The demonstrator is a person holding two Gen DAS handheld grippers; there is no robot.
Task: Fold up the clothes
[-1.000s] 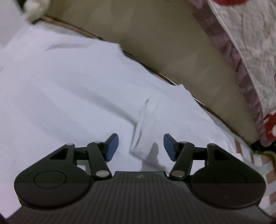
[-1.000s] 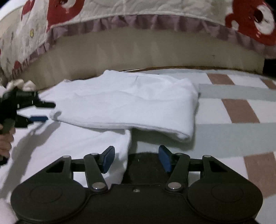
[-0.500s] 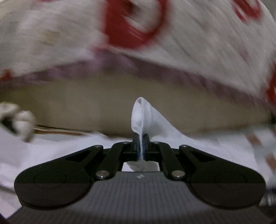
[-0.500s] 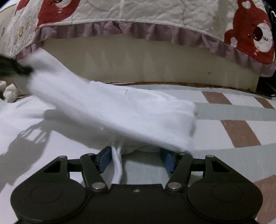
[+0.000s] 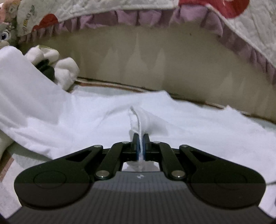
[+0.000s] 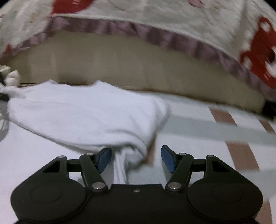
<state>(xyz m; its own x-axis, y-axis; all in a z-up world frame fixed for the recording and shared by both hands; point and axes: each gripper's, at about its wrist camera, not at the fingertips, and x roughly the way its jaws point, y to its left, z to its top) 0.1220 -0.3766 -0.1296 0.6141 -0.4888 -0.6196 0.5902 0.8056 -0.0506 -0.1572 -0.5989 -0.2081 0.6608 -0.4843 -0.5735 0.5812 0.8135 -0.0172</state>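
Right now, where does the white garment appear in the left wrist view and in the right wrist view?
Left wrist view: the white garment fills the middle band of the picture, and a pinch of it is clamped in the left gripper.
Right wrist view: it lies folded at centre-left, its near corner between the open fingers of the right gripper.
Shared landmark: the purple ruffle of the quilt runs along the top.

Dim warm light, fisheye bending, right view motion-blurred
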